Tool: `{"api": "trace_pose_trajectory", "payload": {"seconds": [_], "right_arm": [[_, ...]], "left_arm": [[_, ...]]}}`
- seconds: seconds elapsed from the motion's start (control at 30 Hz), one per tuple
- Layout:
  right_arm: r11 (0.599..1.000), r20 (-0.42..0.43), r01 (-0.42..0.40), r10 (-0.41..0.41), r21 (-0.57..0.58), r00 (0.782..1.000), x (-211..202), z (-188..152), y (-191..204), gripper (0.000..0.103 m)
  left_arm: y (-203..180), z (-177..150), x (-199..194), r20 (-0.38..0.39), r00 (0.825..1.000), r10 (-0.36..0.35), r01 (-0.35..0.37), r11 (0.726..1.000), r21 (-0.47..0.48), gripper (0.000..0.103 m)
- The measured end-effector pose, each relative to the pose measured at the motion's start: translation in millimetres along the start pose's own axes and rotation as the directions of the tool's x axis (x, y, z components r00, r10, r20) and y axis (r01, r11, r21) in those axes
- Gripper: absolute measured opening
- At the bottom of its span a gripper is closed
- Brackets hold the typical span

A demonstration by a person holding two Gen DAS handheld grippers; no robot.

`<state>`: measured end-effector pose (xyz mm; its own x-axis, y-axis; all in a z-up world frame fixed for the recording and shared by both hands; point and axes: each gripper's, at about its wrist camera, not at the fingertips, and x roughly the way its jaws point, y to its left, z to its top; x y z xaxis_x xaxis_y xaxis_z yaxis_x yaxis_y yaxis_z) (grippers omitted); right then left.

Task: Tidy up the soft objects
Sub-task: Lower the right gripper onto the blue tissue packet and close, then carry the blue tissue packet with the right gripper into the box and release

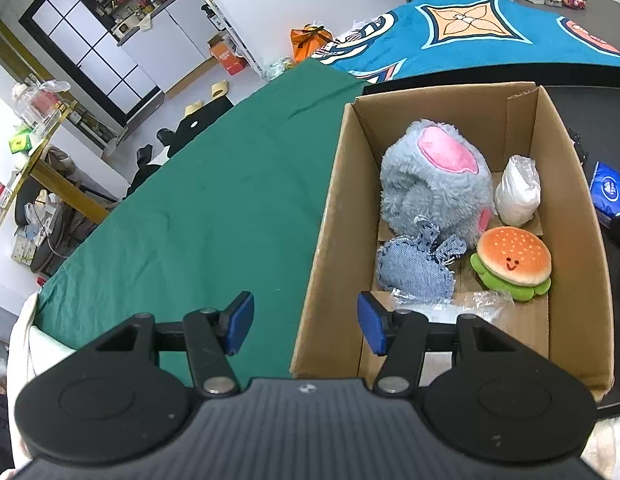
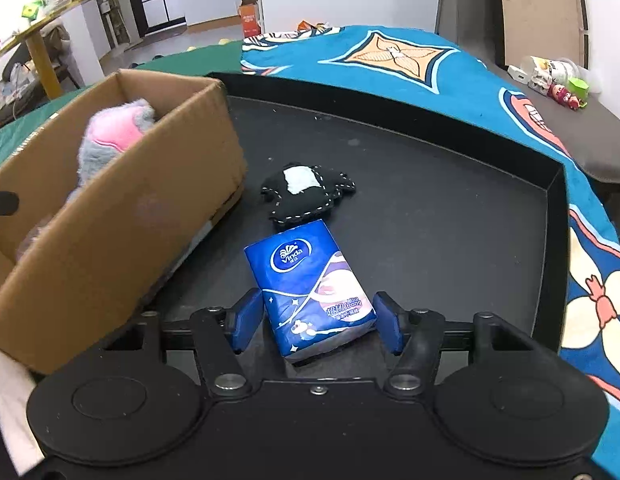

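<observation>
My cardboard box (image 1: 566,184) holds a grey-and-pink plush (image 1: 434,184) at 12 o'clock, a white bag (image 1: 517,190) at 2, a burger plush (image 1: 512,264) at 4 and a denim toy (image 1: 416,268) at 7. My left gripper (image 1: 306,326) hangs spread and empty over its near wall. My right gripper (image 2: 318,326), jaws apart, straddles the blue tissue pack (image 2: 310,288) on the black tray (image 2: 450,208); a black stitched toy (image 2: 306,194) lies just beyond at 12.

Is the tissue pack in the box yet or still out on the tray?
Out. The tissue pack lies on the black tray beside the box, between the open right gripper's fingers, not clamped.
</observation>
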<state>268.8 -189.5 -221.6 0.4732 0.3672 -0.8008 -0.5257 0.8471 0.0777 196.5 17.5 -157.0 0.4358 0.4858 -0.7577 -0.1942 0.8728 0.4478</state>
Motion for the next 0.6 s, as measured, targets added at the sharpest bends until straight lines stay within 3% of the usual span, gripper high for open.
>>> {"api": "trace_pose_trajectory", "payload": {"seconds": [0.6], "right_arm": [[0.998, 0.088, -0.001, -0.004, 0.063, 0.996, -66, 20, 18, 0.058]], "left_arm": [[15, -5, -9, 0.048, 0.996, -0.080, 0.082, 0.995, -0.052, 0.056]]}}
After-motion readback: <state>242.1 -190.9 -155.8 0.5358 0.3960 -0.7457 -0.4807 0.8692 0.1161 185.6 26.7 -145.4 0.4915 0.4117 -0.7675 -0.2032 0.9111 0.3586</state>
